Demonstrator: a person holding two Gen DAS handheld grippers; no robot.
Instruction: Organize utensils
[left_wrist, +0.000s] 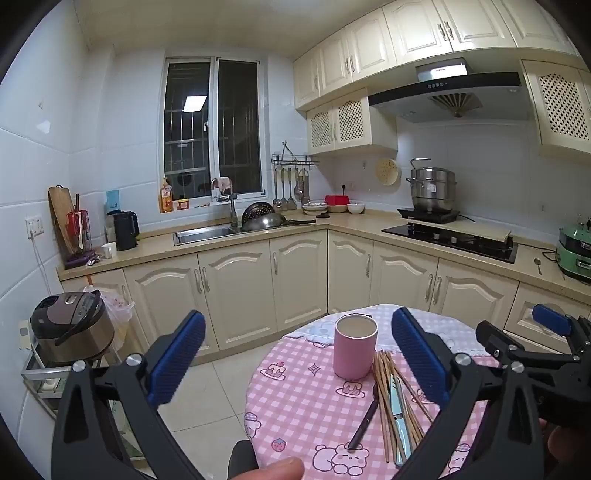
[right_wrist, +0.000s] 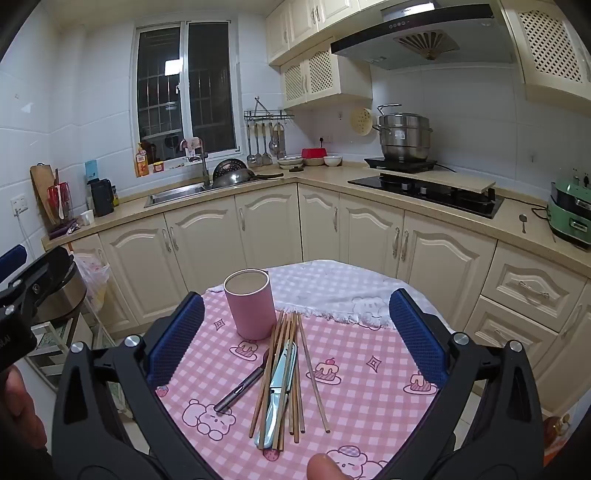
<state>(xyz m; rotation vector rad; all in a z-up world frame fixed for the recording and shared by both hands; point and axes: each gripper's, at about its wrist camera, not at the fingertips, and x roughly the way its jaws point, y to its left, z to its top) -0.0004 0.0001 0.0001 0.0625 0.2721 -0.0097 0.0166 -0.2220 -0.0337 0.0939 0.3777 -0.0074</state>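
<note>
At lower centre of the right wrist view, on the round tabletop (right_wrist: 369, 406) with its pink checked cloth, lies a loose bundle of wooden chopsticks (right_wrist: 291, 369), fanned out with tips toward the pink cup (right_wrist: 251, 302). Resting across the bundle, a pale blue-handled knife (right_wrist: 279, 391); just left of it, a dark-handled spoon (right_wrist: 243, 384), handle end toward the near edge. Probably laid there together so everything can go into the one holder, standing upright and empty just beyond the pile, mouth up and within easy reach.

Nothing picked up yet, by the look of it; sorting not begun.

Right gripper (right_wrist: 295, 332) hovering above the near edge, tilted somewhat downward, jaws spread wide with nothing between the pads, framing cup and utensils alike. A fingertip visible at the bottom edge of that view.

In the left wrist view, the same cup (left_wrist: 355, 347) and chopsticks (left_wrist: 391, 398) sitting right of centre. Left gripper (left_wrist: 299, 358) also angled slightly down, off to the left of the tabletop, jaws fully apart and empty, its left pad over the floor.
</note>
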